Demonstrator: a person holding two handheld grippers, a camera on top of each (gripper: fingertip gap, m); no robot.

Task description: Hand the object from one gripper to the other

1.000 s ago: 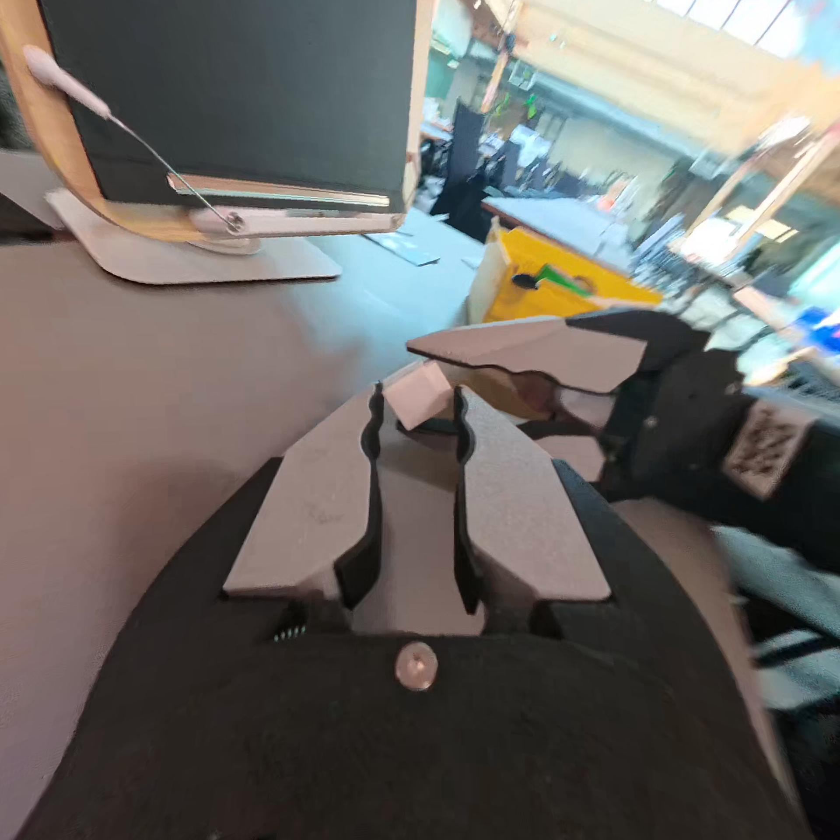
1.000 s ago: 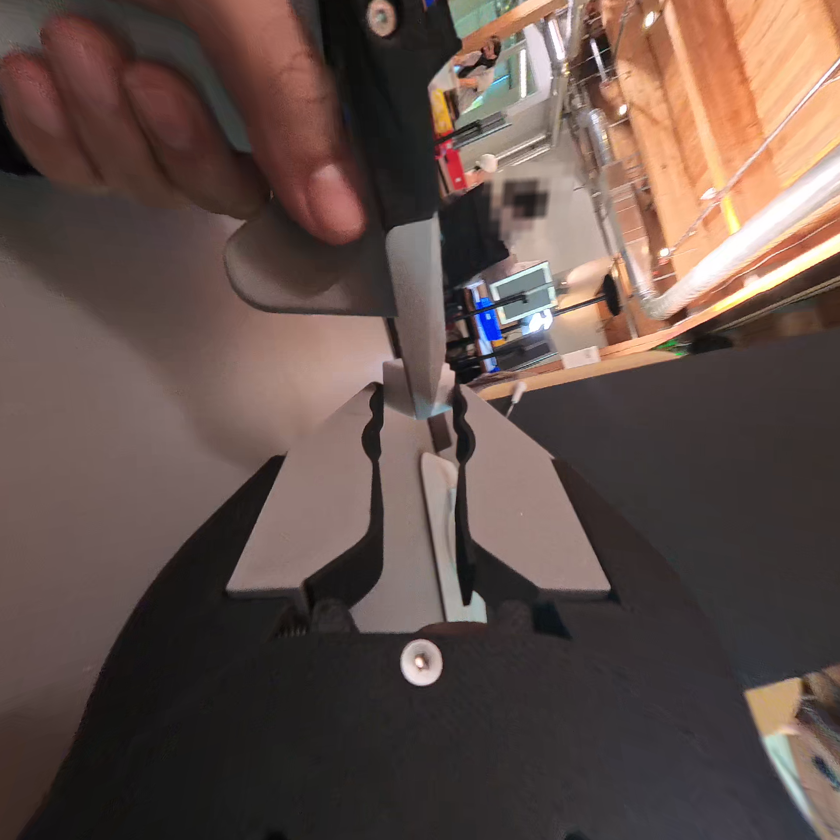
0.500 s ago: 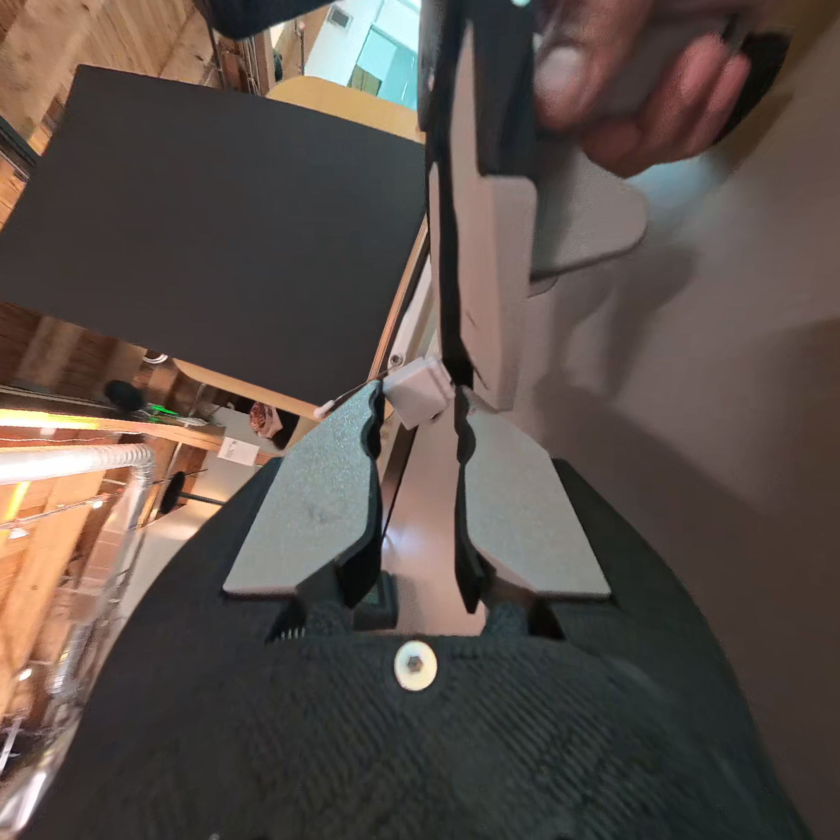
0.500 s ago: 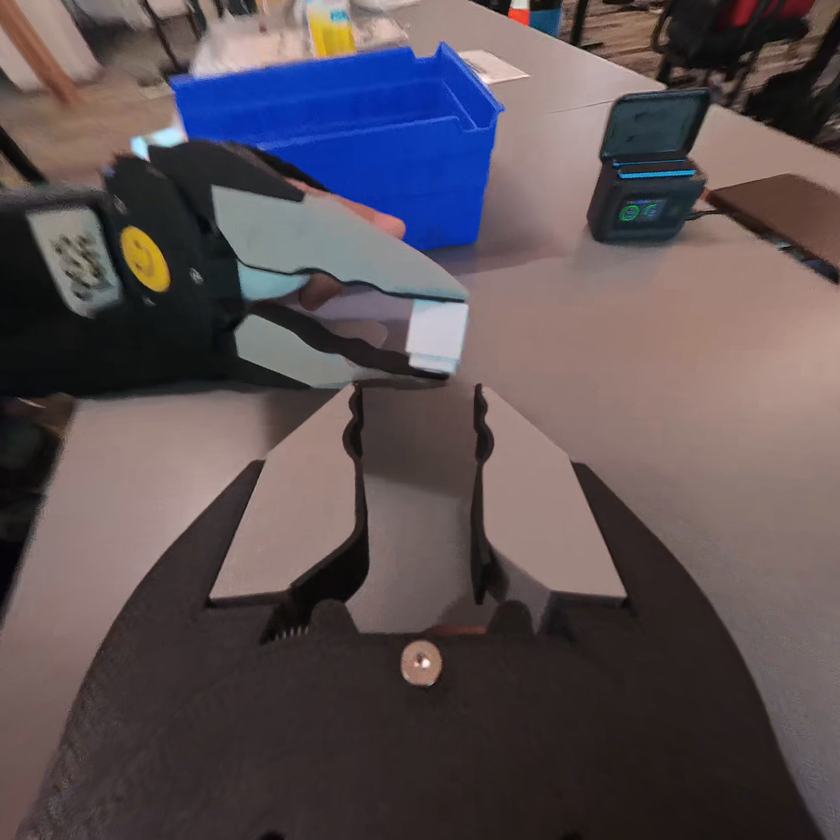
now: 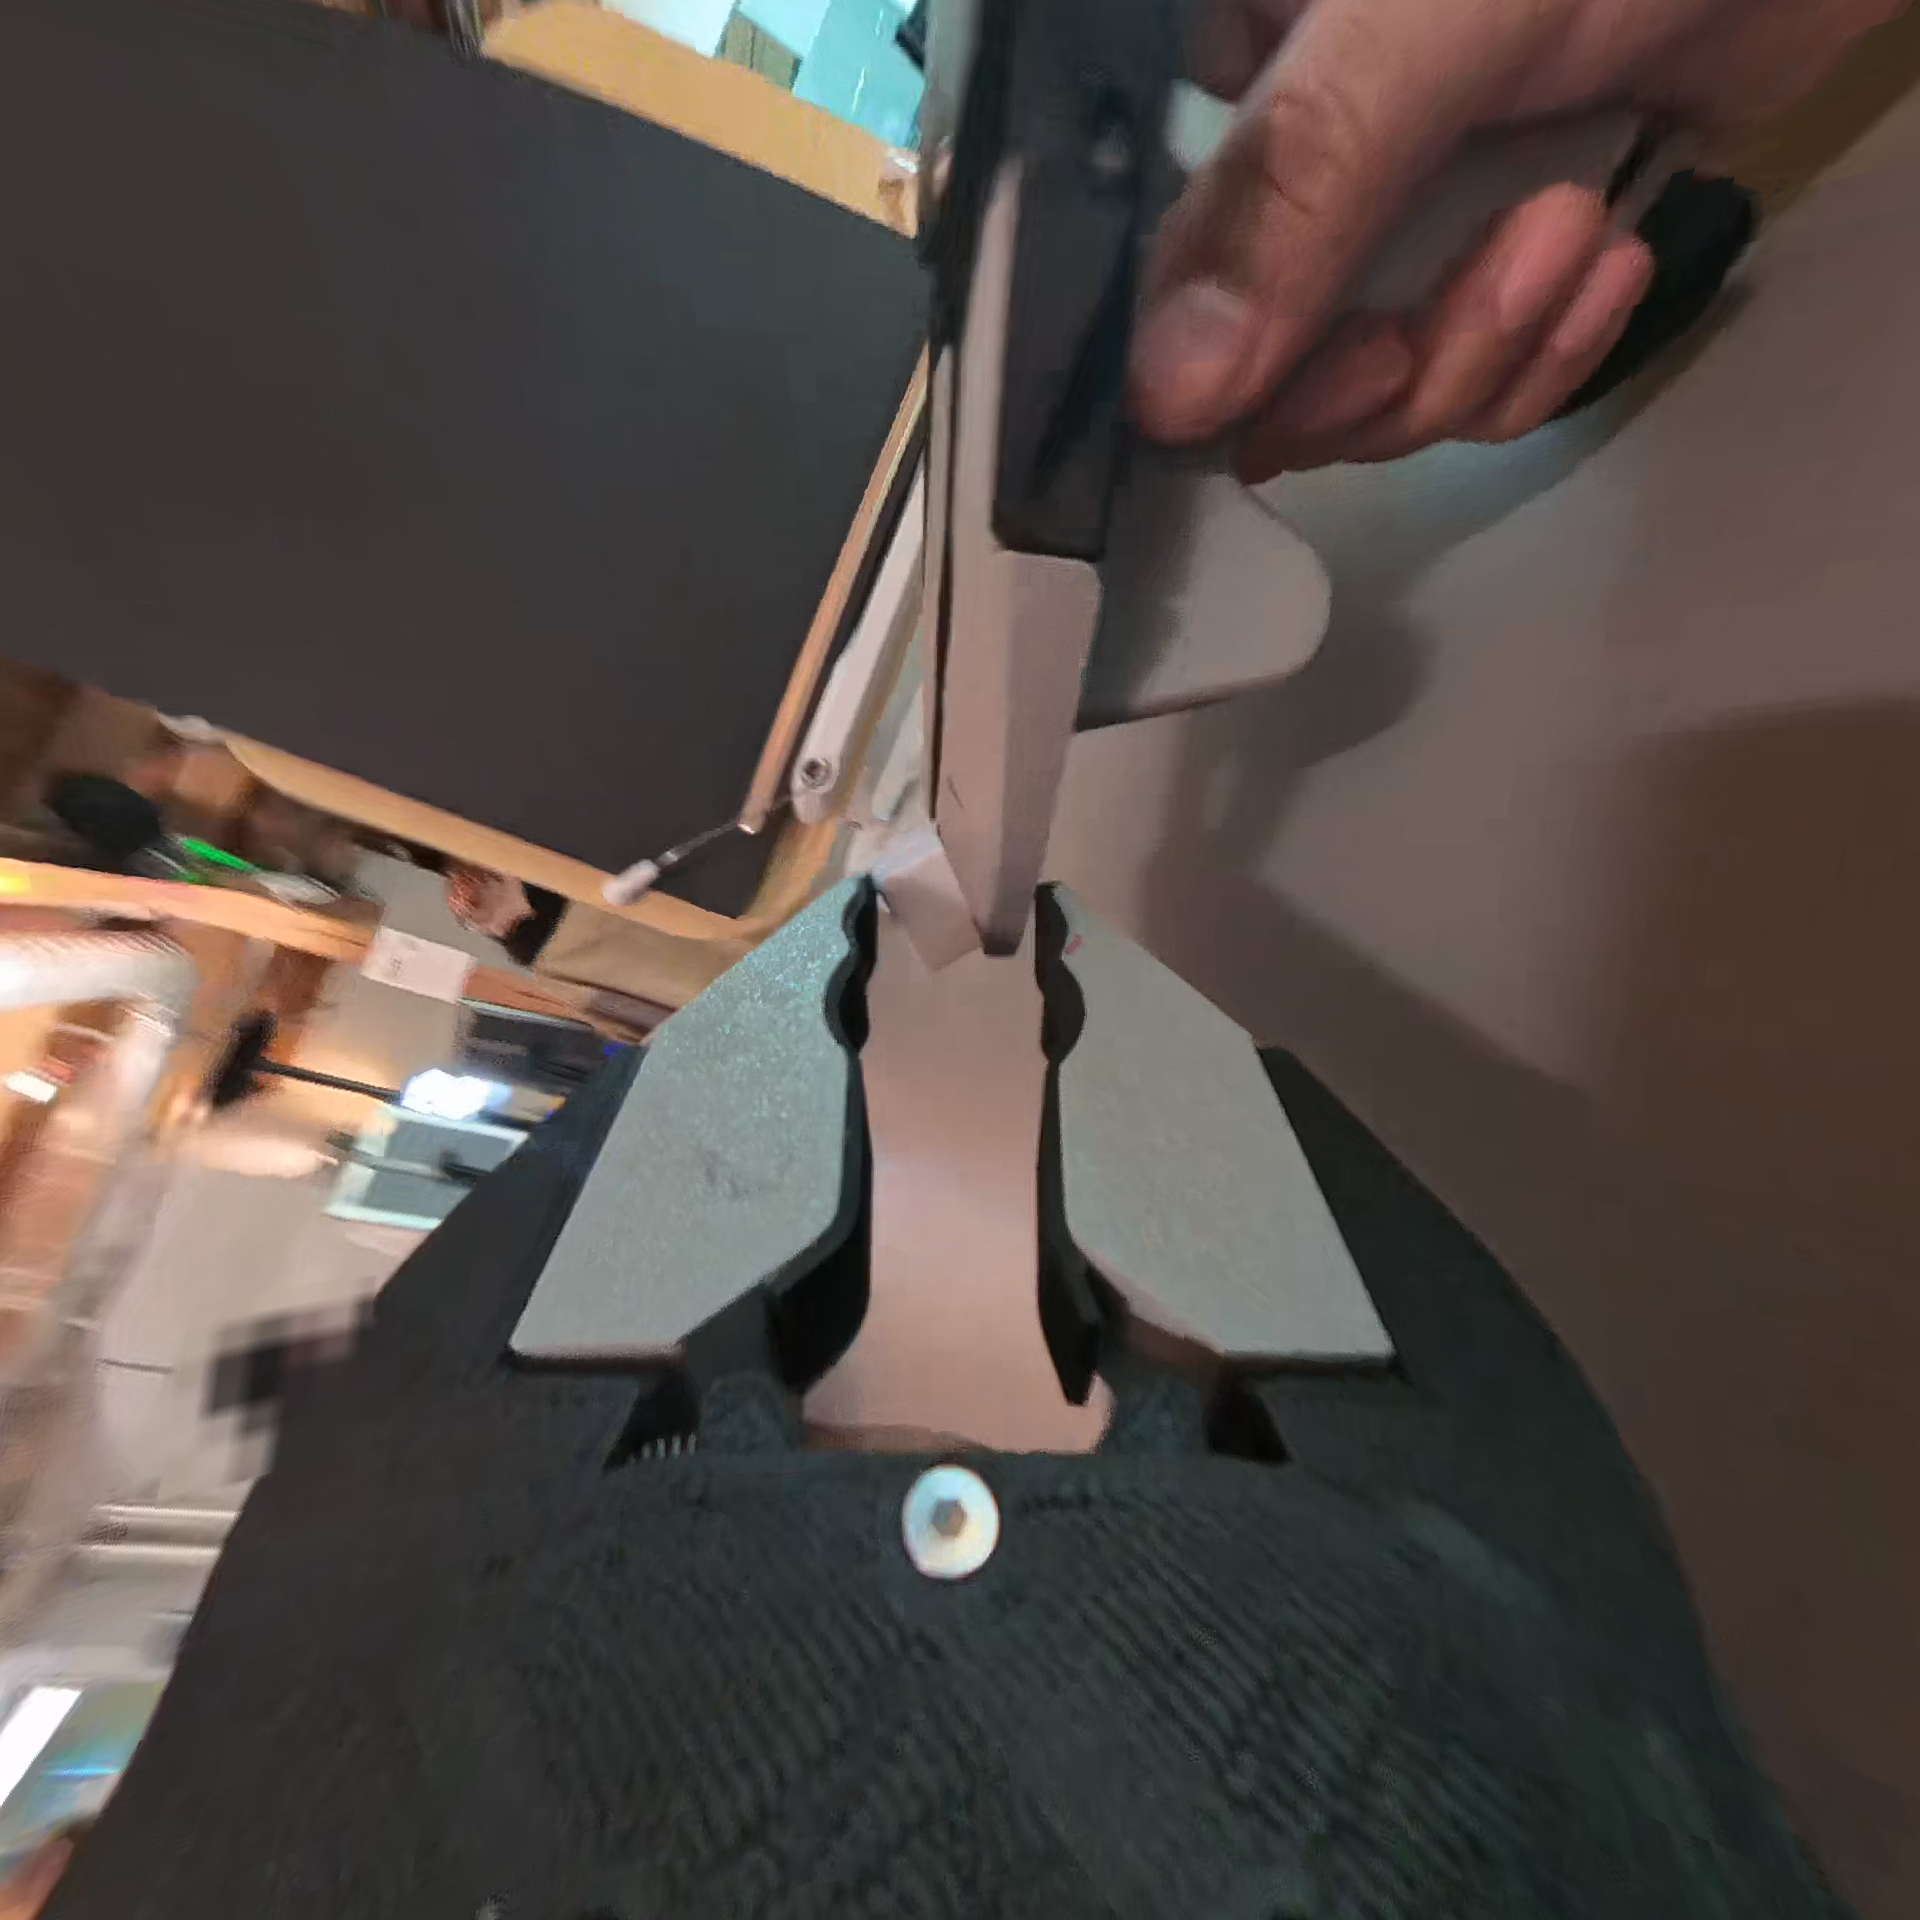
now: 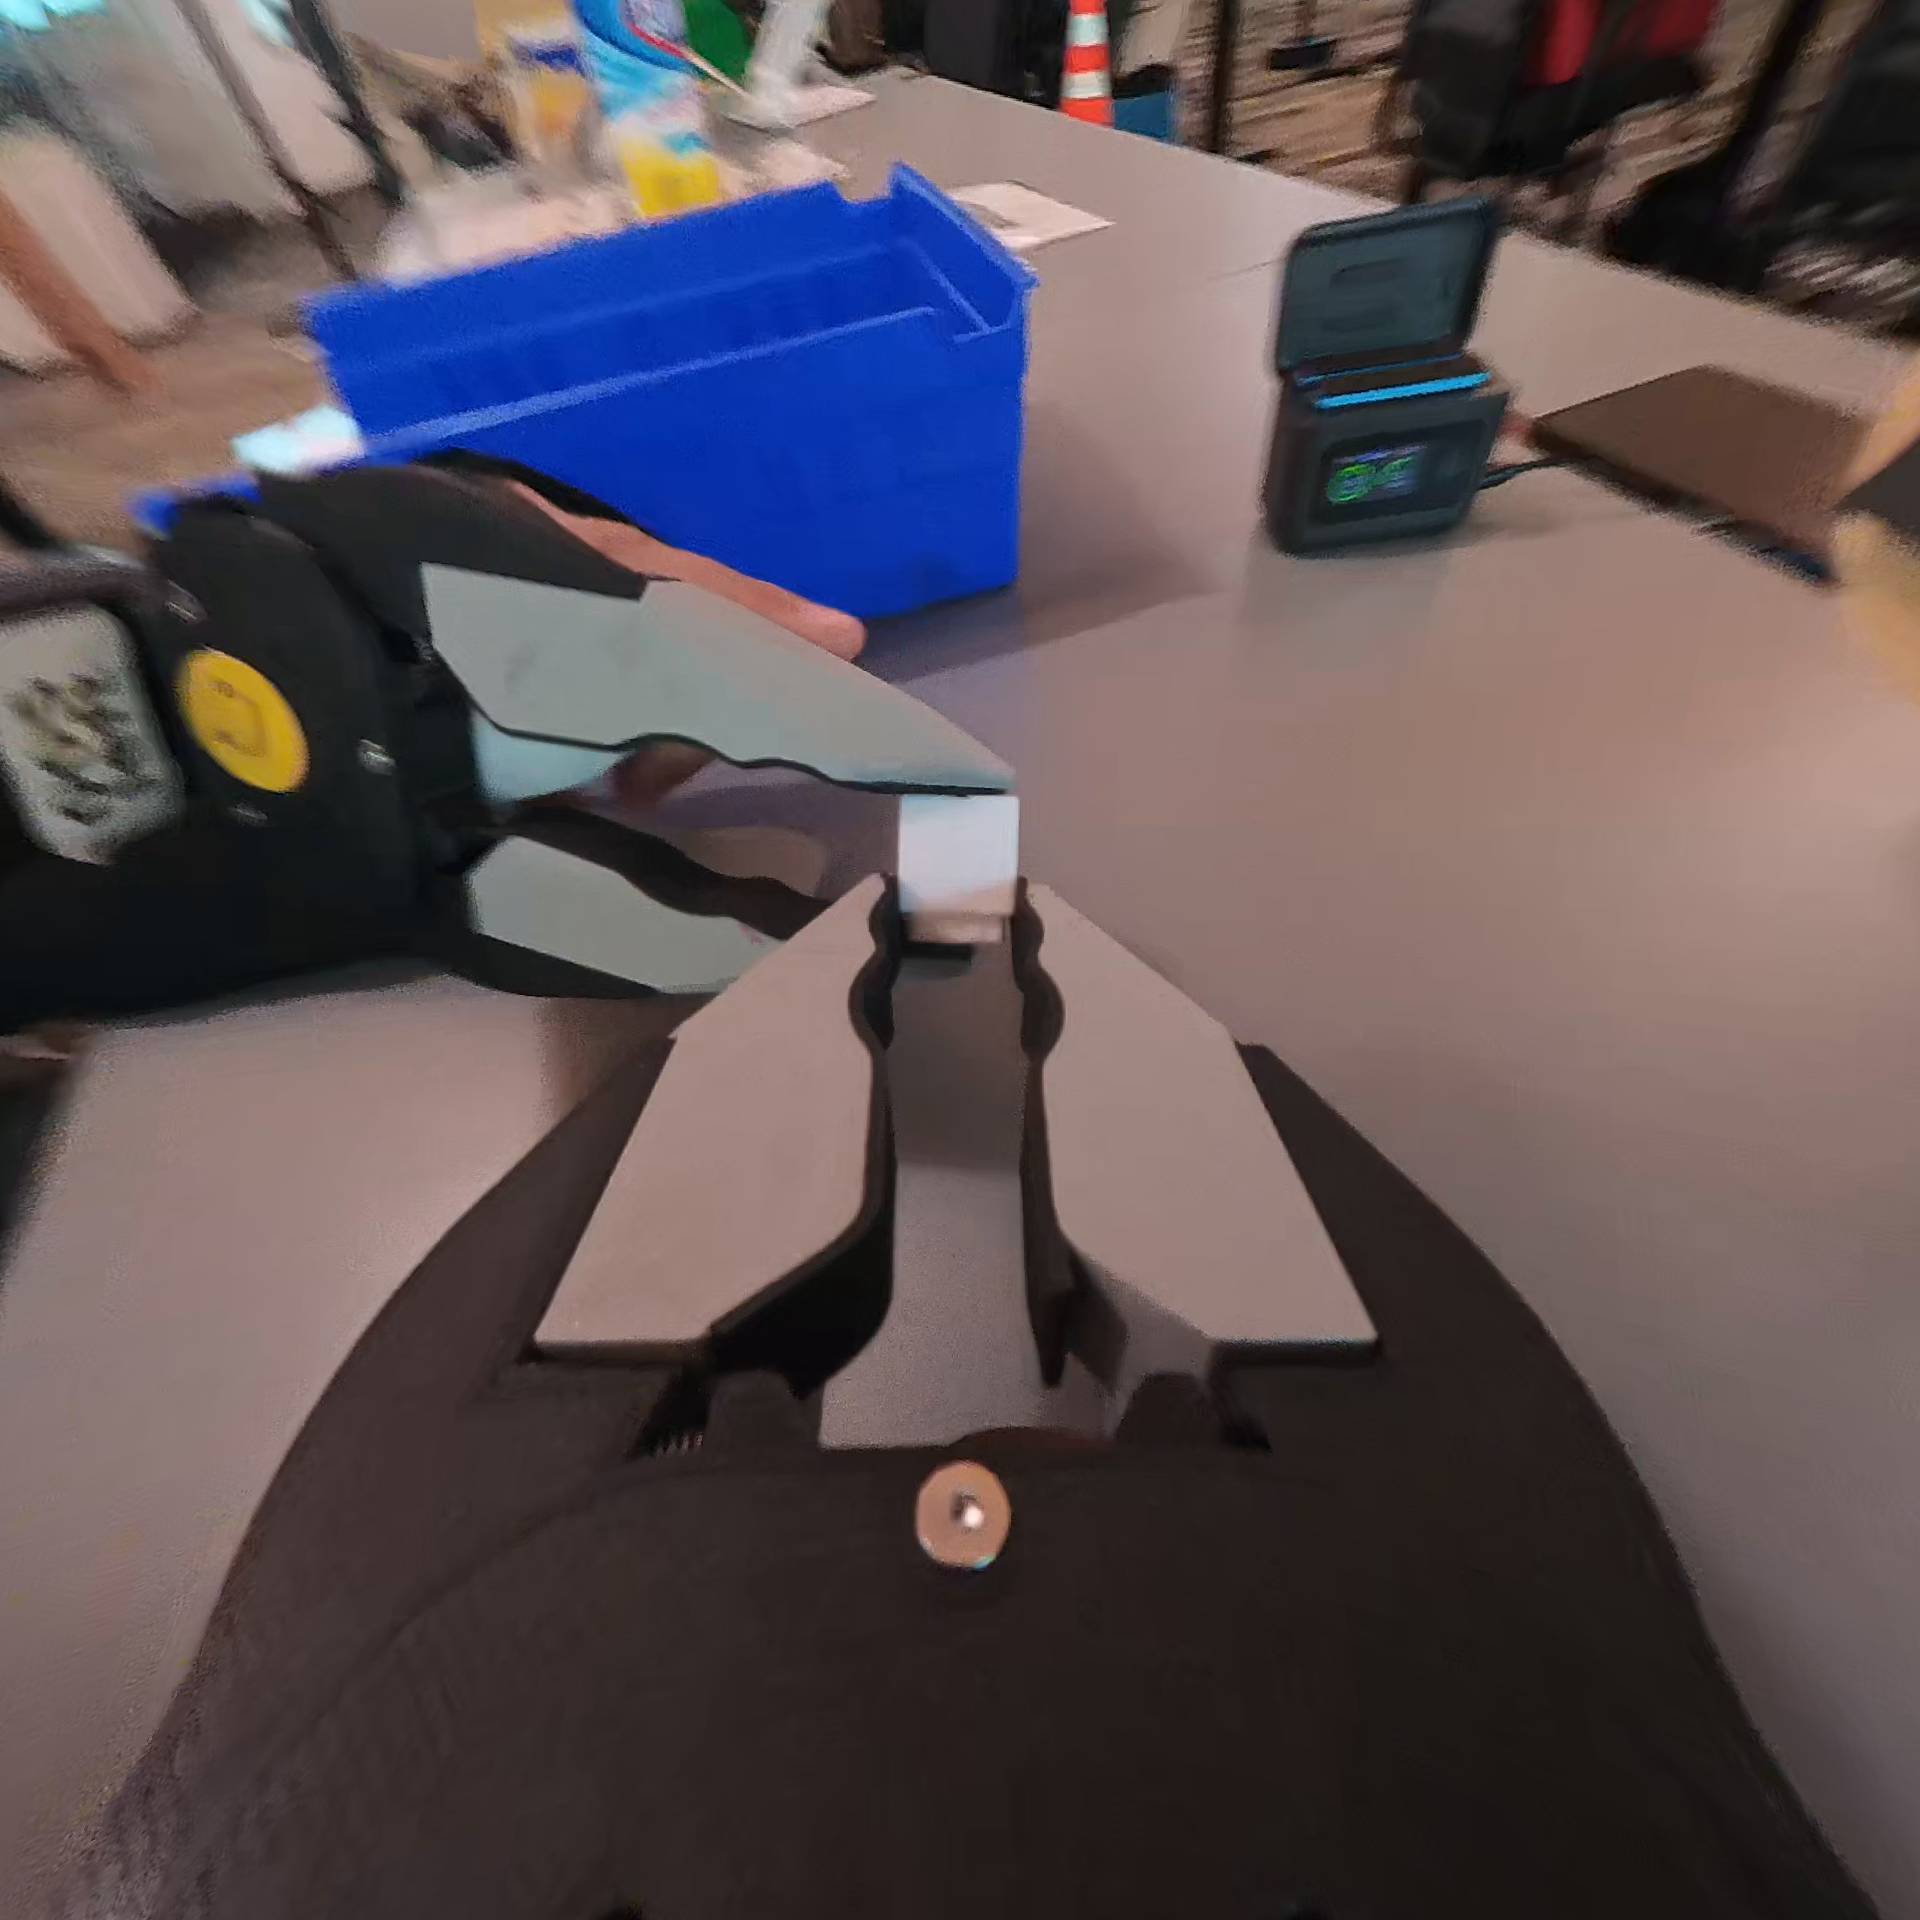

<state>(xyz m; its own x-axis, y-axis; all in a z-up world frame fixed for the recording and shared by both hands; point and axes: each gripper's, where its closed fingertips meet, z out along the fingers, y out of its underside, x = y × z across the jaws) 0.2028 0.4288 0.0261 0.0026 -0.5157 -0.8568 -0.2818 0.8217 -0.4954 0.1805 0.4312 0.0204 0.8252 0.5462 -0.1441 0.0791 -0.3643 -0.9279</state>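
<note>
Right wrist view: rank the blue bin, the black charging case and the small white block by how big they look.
1. Blue bin, clearly largest.
2. Black charging case, lid open, farther off, so its real size against the others is unsure.
3. Small white block, smallest in view though nearest the camera, at the right gripper tips.

Blue bin (image 6: 727, 416) and black case (image 6: 1371, 416) stand beyond bare table (image 6: 1455, 935).
</note>
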